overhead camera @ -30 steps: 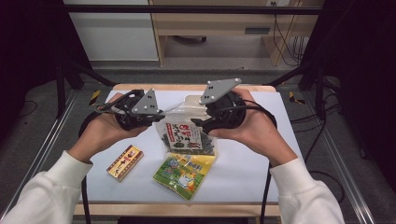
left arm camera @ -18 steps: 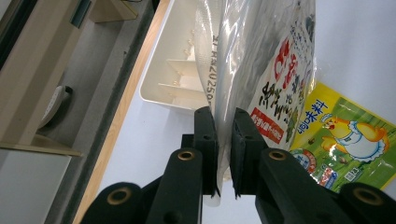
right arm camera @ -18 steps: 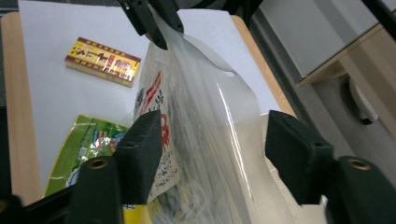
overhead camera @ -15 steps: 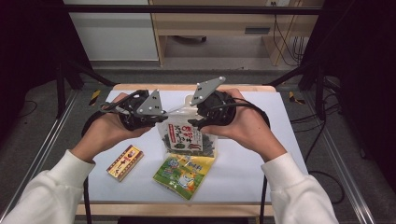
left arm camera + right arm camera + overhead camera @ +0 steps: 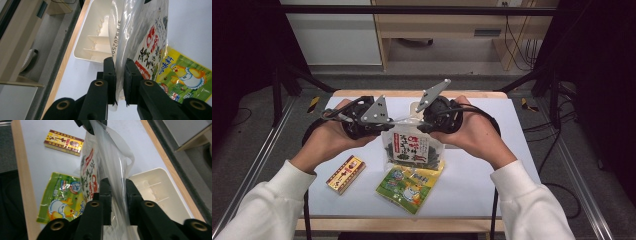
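Observation:
A clear bag of dark seaweed snack (image 5: 412,147) with a red and white label hangs upright over the table, held by its top edge between both hands. My left gripper (image 5: 387,122) is shut on the top film at the bag's left; in the left gripper view the pads (image 5: 110,72) pinch the film (image 5: 125,37). My right gripper (image 5: 419,120) has just been closing at the right of the top edge. In the right gripper view the clear film (image 5: 110,165) runs between its fingers (image 5: 105,192), which press on it.
A green snack packet (image 5: 407,182) lies flat in front of the bag. A yellow and red box (image 5: 345,173) lies at the front left. A white divided tray (image 5: 92,45) stands behind the bag. The white table top (image 5: 512,130) has a wooden rim.
The right gripper has shifted slightly left toward the bag's top and its jaws have closed on the film. The left gripper has stayed shut on the bag, in place.

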Motion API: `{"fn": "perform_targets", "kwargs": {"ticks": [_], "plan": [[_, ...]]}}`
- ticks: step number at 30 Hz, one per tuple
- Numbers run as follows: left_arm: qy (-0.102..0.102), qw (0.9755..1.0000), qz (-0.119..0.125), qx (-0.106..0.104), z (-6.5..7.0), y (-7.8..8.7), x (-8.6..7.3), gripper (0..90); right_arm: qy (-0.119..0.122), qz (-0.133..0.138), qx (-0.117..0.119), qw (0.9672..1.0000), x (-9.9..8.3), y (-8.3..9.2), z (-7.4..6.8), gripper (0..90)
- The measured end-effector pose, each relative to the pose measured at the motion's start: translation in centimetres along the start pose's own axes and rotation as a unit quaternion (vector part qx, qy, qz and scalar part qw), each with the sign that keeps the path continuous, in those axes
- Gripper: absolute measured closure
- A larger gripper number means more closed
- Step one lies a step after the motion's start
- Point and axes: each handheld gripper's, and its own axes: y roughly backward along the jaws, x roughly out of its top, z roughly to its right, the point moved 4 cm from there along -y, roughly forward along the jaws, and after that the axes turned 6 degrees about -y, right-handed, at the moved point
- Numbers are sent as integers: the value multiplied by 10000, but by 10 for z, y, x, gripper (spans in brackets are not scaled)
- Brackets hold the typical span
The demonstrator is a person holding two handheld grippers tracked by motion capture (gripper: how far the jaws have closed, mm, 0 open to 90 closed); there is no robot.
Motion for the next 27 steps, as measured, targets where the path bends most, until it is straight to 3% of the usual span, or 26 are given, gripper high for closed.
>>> {"fn": "perform_targets", "kwargs": {"ticks": [3,8,9,11,13,14,21,23,27], "plan": [[90,9999,87,74,-2,0,0,771,-86,46,129,9999,-1,2,0,843],[341,9977,449,373,-8,5,0,486,-271,230,256,9990,-3,8,3,861],[396,9969,515,438,-8,6,0,486,-271,230,256,9990,-3,8,3,861],[530,9959,495,542,-9,9,0,365,-296,209,206,9991,-6,11,6,872],[724,9942,538,577,-11,10,-1,344,-356,205,174,9990,-7,11,6,874],[827,9930,606,582,-12,11,-3,276,-429,221,146,9987,-9,13,10,874],[1464,9850,696,594,-17,12,-21,204,-605,290,6,9977,-18,24,21,873],[1551,9845,577,581,-17,11,-27,201,-682,340,-15,9971,-21,28,24,873],[1703,9819,569,610,-16,10,-35,175,-797,399,-76,9960,-27,36,30,874]]}}
